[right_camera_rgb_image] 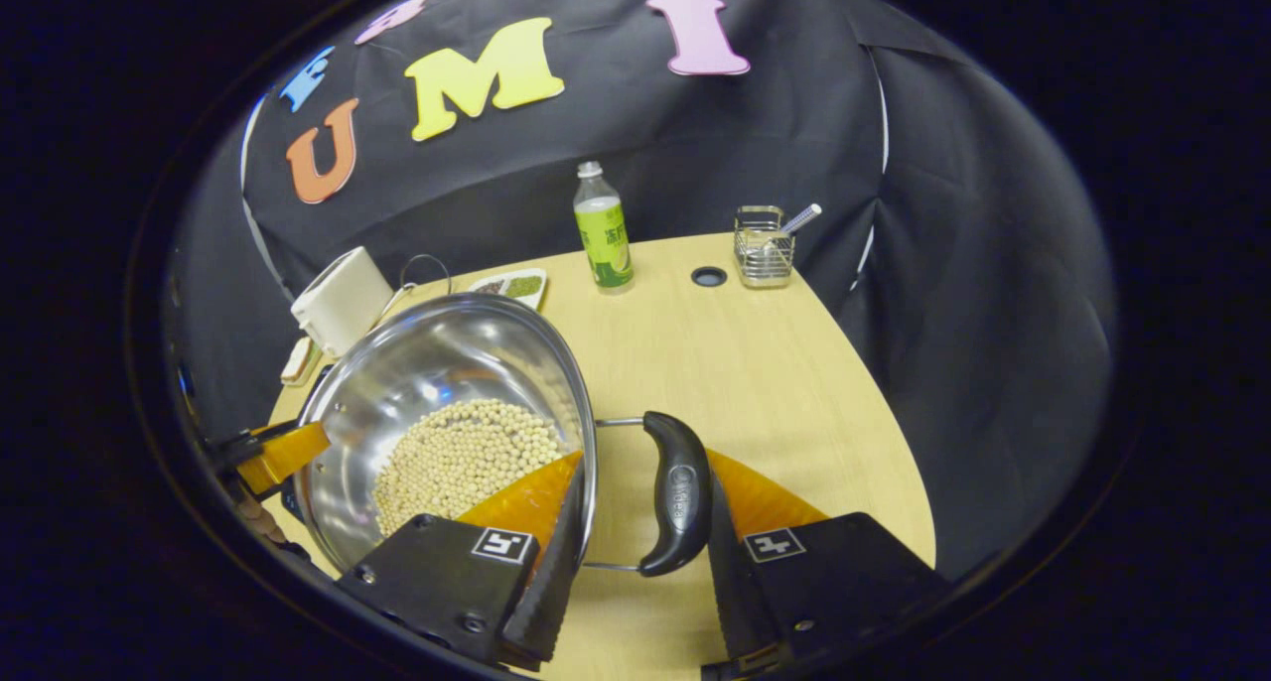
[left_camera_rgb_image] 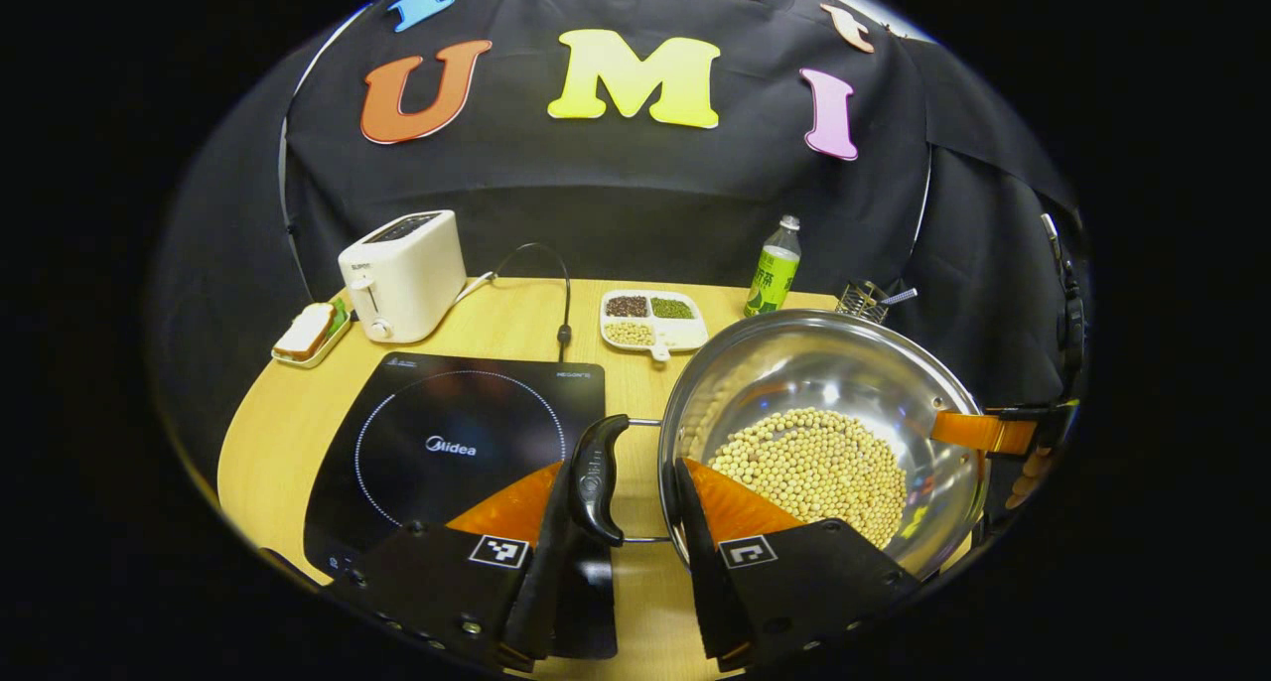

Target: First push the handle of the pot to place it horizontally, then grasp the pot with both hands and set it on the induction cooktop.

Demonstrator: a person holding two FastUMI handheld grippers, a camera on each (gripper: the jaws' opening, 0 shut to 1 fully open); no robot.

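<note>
A steel pot (left_camera_rgb_image: 844, 363) with soybeans (left_camera_rgb_image: 814, 463) in it stands just right of the black induction cooktop (left_camera_rgb_image: 467, 433). My left gripper (left_camera_rgb_image: 628, 482) is shut across the pot's near side: one finger presses the black handle (left_camera_rgb_image: 598, 477), the other sits inside the rim. In the right gripper view the pot (right_camera_rgb_image: 427, 363) is at the left, and my right gripper (right_camera_rgb_image: 645, 473) clamps its other black handle (right_camera_rgb_image: 680, 492) and rim the same way. Each view shows the opposite gripper (left_camera_rgb_image: 993, 431) (right_camera_rgb_image: 278, 453) at the far rim. Both handles lie level.
On the wooden table (right_camera_rgb_image: 775, 383), a white toaster (left_camera_rgb_image: 402, 274) and a sandwich tray (left_camera_rgb_image: 310, 334) stand behind the cooktop. A divided dish of beans (left_camera_rgb_image: 652, 319), a green bottle (left_camera_rgb_image: 775, 269) and a wire basket (left_camera_rgb_image: 869, 299) line the back edge. A cable hole (right_camera_rgb_image: 708, 276) lies near the basket.
</note>
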